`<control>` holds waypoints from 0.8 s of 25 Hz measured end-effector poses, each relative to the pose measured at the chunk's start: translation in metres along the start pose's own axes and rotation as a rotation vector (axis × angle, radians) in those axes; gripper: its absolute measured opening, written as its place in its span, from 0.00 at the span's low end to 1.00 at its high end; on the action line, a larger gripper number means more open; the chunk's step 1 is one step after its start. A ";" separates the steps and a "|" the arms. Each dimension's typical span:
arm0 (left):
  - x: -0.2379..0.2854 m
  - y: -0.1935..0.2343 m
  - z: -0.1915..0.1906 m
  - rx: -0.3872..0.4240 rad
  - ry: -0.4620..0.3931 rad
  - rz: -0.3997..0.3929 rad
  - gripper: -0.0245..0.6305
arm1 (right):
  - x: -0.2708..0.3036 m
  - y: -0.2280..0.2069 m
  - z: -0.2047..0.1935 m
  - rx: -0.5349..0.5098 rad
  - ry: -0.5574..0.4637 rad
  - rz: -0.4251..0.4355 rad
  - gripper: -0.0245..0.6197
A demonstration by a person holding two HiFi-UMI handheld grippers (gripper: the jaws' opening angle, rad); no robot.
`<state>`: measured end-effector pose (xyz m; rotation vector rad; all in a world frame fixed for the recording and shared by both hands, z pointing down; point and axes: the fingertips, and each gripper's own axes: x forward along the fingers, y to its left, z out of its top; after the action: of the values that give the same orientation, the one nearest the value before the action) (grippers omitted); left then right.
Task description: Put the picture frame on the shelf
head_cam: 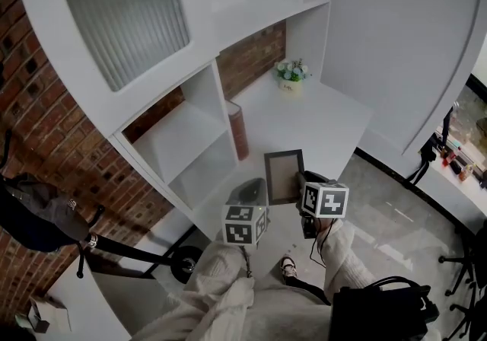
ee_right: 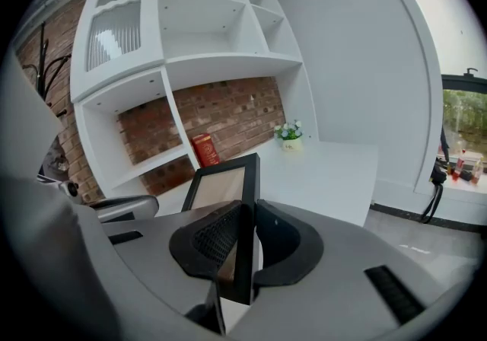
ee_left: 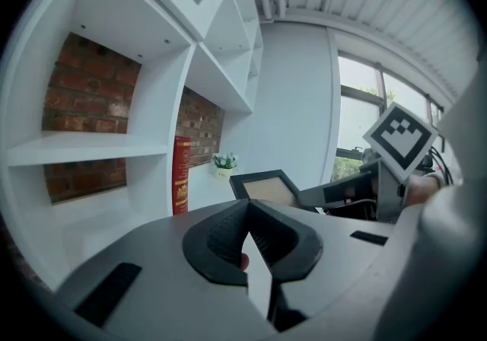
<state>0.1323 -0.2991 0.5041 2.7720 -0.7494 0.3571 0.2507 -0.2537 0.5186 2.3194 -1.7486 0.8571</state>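
A dark picture frame with a tan panel is held upright over the front of the white shelf unit's wide lower surface. My right gripper is shut on the frame's right edge. In the right gripper view that edge stands between the jaws of the right gripper. My left gripper hovers just left of the frame, apart from it. Its jaws are shut on nothing in the left gripper view, where the frame shows ahead.
A red book leans against the shelf divider. A small flower pot stands at the back of the lower surface. Open compartments lie to the left. A dark chair is at left, a black bag at bottom right.
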 end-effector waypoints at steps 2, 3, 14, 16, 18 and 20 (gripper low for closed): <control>0.006 0.002 0.018 0.020 -0.023 -0.001 0.05 | -0.001 -0.005 0.018 -0.009 -0.028 -0.013 0.15; 0.009 0.003 0.029 0.028 -0.039 0.001 0.05 | -0.001 -0.006 0.028 -0.016 -0.044 -0.016 0.15; 0.030 0.028 0.171 0.087 -0.233 0.087 0.05 | 0.007 0.009 0.190 -0.137 -0.227 0.036 0.15; 0.033 0.031 0.189 0.102 -0.249 0.107 0.05 | 0.007 0.016 0.216 -0.156 -0.257 0.053 0.15; 0.036 0.034 0.205 0.113 -0.262 0.122 0.05 | 0.009 0.022 0.236 -0.170 -0.275 0.071 0.15; 0.038 0.036 0.218 0.121 -0.271 0.131 0.05 | 0.012 0.028 0.252 -0.179 -0.288 0.088 0.15</control>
<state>0.1824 -0.4116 0.3166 2.9287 -1.0065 0.0498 0.3202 -0.3767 0.3075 2.3546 -1.9571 0.3688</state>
